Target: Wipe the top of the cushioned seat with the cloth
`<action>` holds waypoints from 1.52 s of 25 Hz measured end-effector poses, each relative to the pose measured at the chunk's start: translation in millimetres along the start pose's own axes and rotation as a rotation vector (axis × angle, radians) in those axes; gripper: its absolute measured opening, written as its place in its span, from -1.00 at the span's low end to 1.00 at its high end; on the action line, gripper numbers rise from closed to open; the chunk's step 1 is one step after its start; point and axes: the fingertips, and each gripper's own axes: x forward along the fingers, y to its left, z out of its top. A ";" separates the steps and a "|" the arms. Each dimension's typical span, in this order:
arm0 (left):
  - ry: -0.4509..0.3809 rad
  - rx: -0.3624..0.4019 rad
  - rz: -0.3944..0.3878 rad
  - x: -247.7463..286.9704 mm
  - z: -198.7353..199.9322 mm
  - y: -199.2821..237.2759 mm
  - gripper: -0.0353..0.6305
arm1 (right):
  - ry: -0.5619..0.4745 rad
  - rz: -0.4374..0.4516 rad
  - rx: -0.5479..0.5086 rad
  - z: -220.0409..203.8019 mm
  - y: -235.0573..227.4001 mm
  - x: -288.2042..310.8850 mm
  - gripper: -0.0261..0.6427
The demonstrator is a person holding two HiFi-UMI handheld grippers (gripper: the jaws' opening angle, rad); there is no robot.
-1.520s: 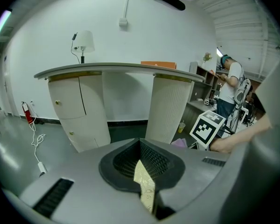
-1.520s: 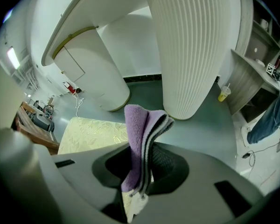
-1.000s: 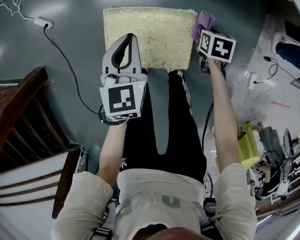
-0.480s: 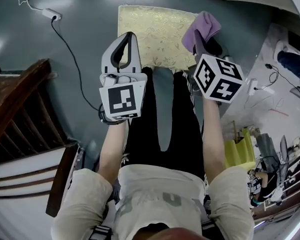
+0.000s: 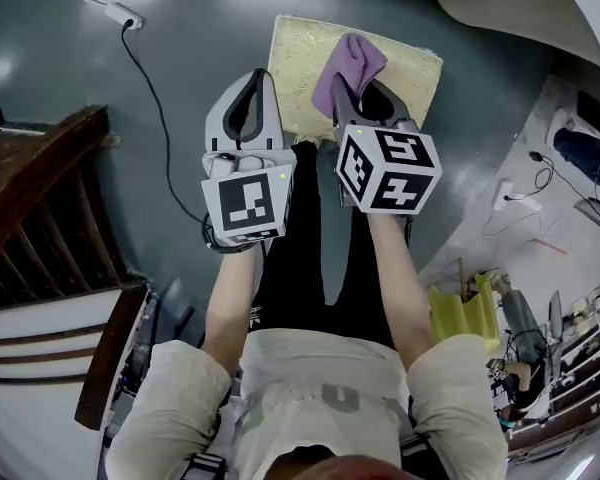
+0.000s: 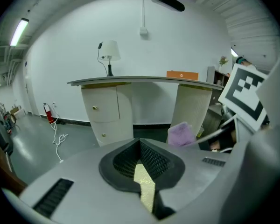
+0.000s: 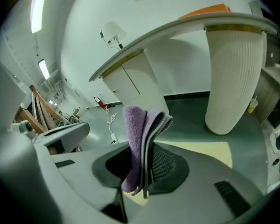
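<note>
- The right gripper [image 5: 357, 90] is squeezed tight on the purple cloth [image 5: 348, 66]
- In the right gripper view the cloth [image 7: 139, 129] is folded, and it sticks up from between the two jaws
- A little bit of the cloth hangs down below the jaws too
- The right gripper is over the near part of the cushioned seat [image 5: 412, 73], and the cloth is over the seat as well
- I cannot tell if the cloth touches the seat
- The seat is yellow with a leafy pattern, and it sits on the grey floor [image 5: 190, 28] in front of the person's legs [image 5: 320, 258]
- The left gripper [image 5: 260, 76] has its jaws closed together at the tips, with nothing held in them
- In the left gripper view a strip of the yellow seat [image 6: 145, 186] shows through the small gap behind the tips of the left gripper [image 6: 140, 143]
- The left gripper is just beside the left edge of the seat, next to the right gripper
- The cloth [image 6: 181, 134] also shows in the left gripper view, off to the right
- A white desk [image 6: 144, 81] with a lamp [image 6: 110, 51] on it stands by the wall
- A dark wooden chair [image 5: 35, 198] is on the person's left, well apart from the seat
- A white cable [image 5: 150, 98] runs across the floor
</note>
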 end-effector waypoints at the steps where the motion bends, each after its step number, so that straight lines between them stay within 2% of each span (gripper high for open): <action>1: 0.006 -0.003 0.012 -1.9 -3.4 8.7 -0.92 | 0.019 0.014 0.003 -9.2 7.5 15.0 -0.66; 8: 0.060 0.011 0.083 -17.5 -39.7 70.8 -0.92 | 0.164 0.088 0.039 -85.8 59.2 127.2 -0.66; 15: 0.092 -0.001 0.114 -31.9 -64.2 96.7 -0.92 | 0.257 0.057 0.027 -114.6 65.3 165.5 -0.66; 20: 0.090 -0.007 0.098 -29.3 -63.7 92.0 -0.92 | 0.286 0.058 -0.017 -125.5 63.2 164.9 -0.66; 28: 0.062 0.012 0.052 -19.1 -47.8 69.9 -0.92 | 0.275 0.080 -0.056 -120.2 49.8 147.1 -0.66; 33: 0.053 0.019 0.034 -19.0 -41.6 58.9 -0.92 | 0.264 0.025 -0.084 -118.3 22.2 125.0 -0.66; 38: 0.053 0.037 0.011 -17.6 -35.0 39.3 -0.92 | 0.273 -0.050 -0.095 -120.3 -26.5 93.6 -0.66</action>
